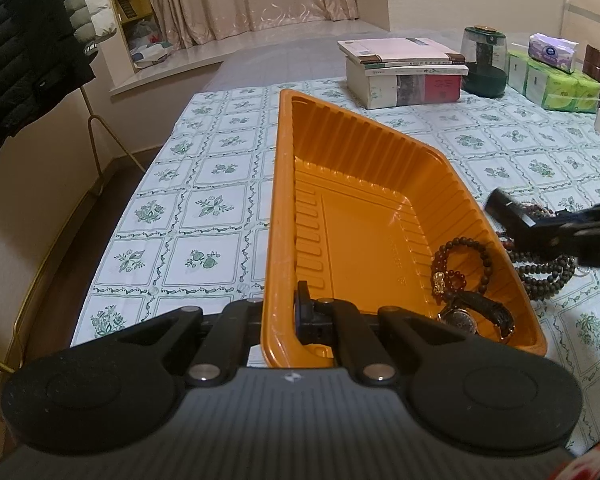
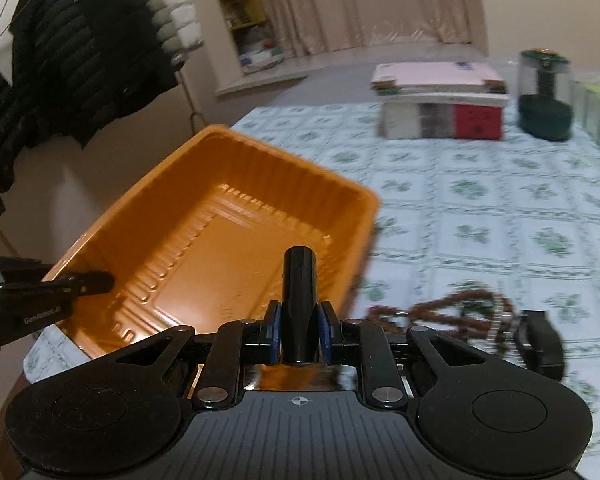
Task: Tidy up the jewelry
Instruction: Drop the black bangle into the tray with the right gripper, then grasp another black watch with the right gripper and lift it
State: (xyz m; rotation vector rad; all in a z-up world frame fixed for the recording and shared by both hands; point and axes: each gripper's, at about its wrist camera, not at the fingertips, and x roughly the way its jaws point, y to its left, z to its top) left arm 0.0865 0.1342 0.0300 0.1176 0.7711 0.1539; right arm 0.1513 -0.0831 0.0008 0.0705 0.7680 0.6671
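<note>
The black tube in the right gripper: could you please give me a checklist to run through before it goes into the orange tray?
1. Black tube clamped between the right gripper pads: ok.
2. Left gripper shut on the orange tray near wall: ok.
3. Bare tray floor free for the tube: ok.
4. Tube fully above the tray: cannot tell.
5. Bracelet and watch inside the tray: ok.
6. Bead strands stowed: not ok, they lie on the tablecloth.

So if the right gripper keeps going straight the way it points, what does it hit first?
Probably the floor of the orange tray: the right gripper, shut on a black cylinder, aims over the tray's near rim. Depth is unclear in the blur.
</note>
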